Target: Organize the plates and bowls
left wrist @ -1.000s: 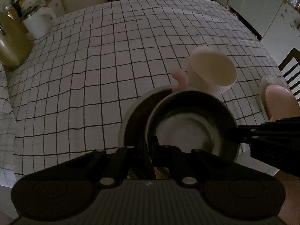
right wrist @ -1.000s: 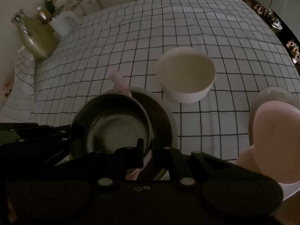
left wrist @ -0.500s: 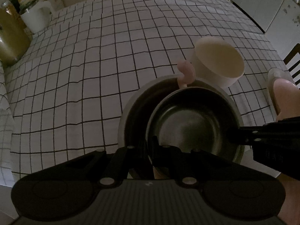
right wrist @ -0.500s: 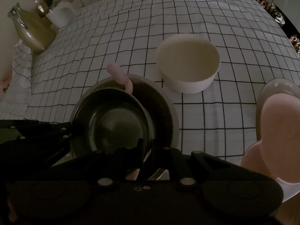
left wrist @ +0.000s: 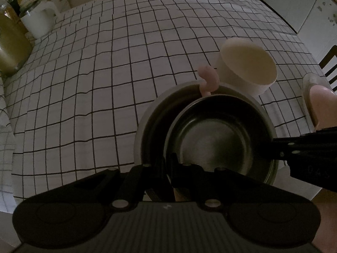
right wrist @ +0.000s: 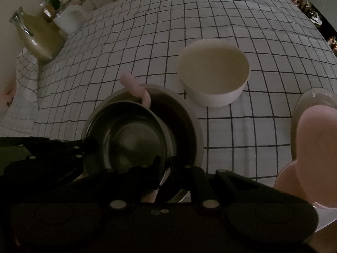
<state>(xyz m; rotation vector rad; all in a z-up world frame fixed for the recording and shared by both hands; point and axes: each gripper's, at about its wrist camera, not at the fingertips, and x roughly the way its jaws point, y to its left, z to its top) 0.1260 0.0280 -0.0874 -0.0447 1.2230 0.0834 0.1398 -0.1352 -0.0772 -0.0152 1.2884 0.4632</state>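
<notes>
A small steel bowl [left wrist: 219, 139] [right wrist: 128, 135] hangs tilted over a bigger dark-lined grey bowl [left wrist: 147, 126] [right wrist: 189, 118] at the table's near edge. My left gripper [left wrist: 167, 164] is shut on the steel bowl's rim. My right gripper [right wrist: 165, 168] is shut on the rim at another side; it shows in the left wrist view [left wrist: 299, 154]. A pink handle [left wrist: 207, 78] [right wrist: 137, 88] sticks up at the grey bowl's far rim. A white bowl [left wrist: 246, 67] [right wrist: 214, 73] stands just behind.
A pink heart-shaped dish on a glass plate [right wrist: 316, 126] [left wrist: 316, 97] lies at the right. A glass jug [right wrist: 38, 35] and a white kettle [left wrist: 40, 21] stand at the far left. The checked tablecloth [left wrist: 105, 73] covers the table. A chair [left wrist: 328, 63] stands at the right.
Both grippers have moved the steel bowl slightly lower and forward over the grey bowl. The grips have not changed.
</notes>
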